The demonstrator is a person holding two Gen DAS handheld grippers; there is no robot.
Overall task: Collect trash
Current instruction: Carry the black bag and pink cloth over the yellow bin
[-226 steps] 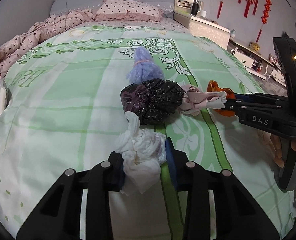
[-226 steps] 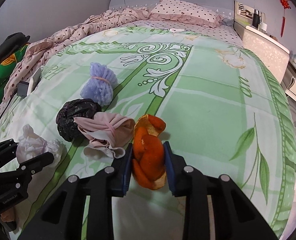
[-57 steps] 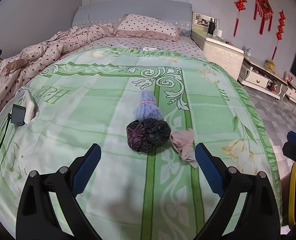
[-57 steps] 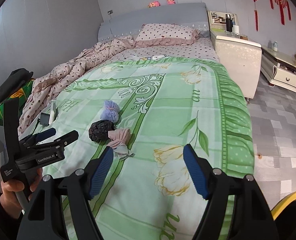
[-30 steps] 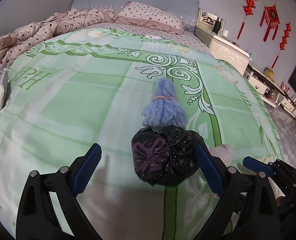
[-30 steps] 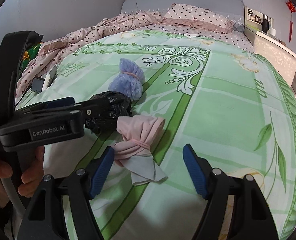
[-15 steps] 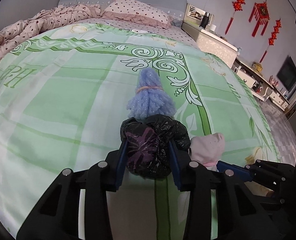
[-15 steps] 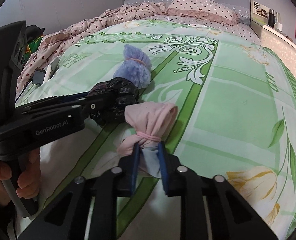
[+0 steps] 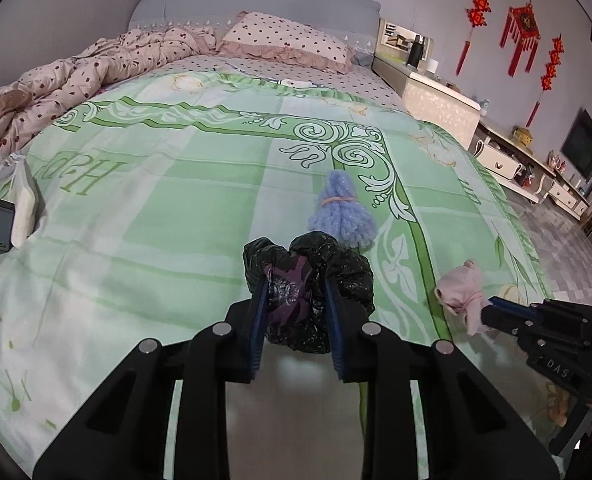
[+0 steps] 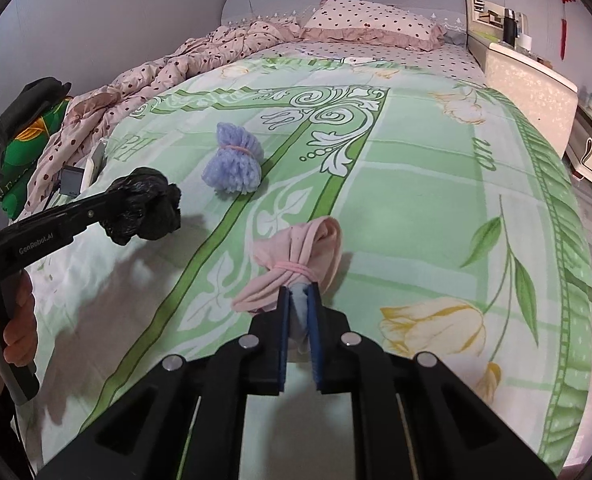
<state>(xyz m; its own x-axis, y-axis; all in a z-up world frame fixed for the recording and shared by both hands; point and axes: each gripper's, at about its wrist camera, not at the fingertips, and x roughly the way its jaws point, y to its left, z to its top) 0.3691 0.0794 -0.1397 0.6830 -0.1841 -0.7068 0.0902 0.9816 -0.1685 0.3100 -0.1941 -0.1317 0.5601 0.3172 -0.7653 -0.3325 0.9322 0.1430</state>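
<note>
Both wrist cams ride close behind their fingers, angled down, facing the far headboard (image 9: 255, 8); both see the bed (image 10: 436, 184) and blue bundle (image 9: 342, 216).

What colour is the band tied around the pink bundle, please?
Pink, like the pink bundle itself; clearest in the right wrist view.

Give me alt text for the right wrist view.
The right gripper is shut on a pink bundle above a green bedspread. At left, the left gripper holds a black bag; a blue bundle lies on the bed behind.

Black bag (image 9: 310, 292) and pink bundle (image 10: 300, 268) lifted; blue bundle (image 9: 342, 216) on bedspread.
</note>
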